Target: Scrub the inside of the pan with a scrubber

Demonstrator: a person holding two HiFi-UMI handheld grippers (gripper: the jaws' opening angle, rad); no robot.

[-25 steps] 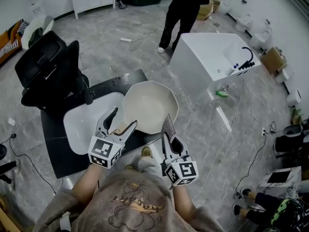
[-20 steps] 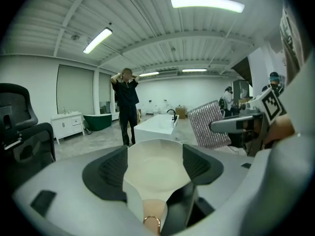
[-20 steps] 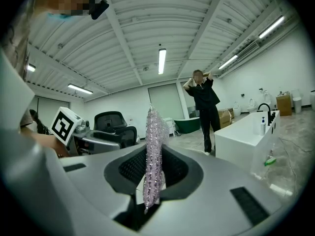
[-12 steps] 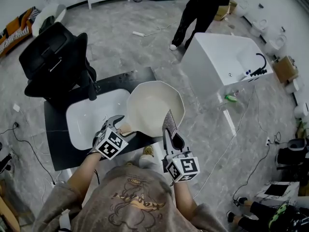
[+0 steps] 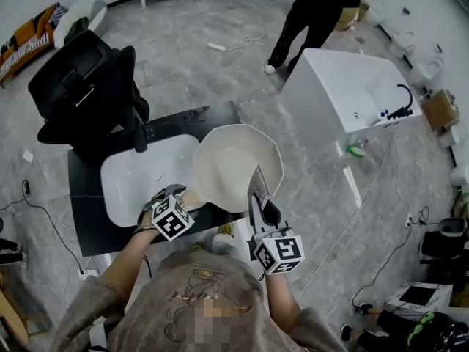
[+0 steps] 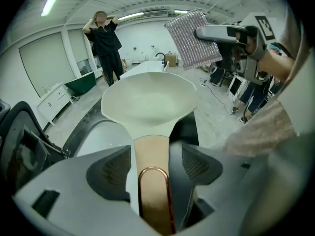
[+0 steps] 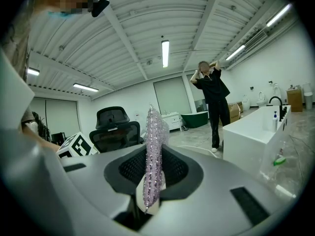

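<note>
The left gripper [image 6: 153, 166] is clamped on the tan handle [image 6: 150, 149] of a cream pan [image 5: 234, 160], holding it over a black counter [image 5: 86, 226] beside a white sink [image 5: 135, 182]. The right gripper's [image 7: 152, 173] jaws are pinched together on a sparkly mesh scrubber [image 7: 153, 141], upright above the pan's right rim and clear of it.

**Colours Around the Pan**

The pan [image 5: 236, 166] is creamy white, with a light brown handle [image 6: 150, 149] and a copper ring [image 6: 153, 168]. The scrubber [image 5: 257, 183] is silvery pink and sparkly. The left gripper [image 5: 172, 193] and right gripper [image 5: 261, 205] are grey, with black-and-white squares on their cubes. The sink [image 5: 135, 185] is white, in a black counter [image 5: 84, 226].
</note>
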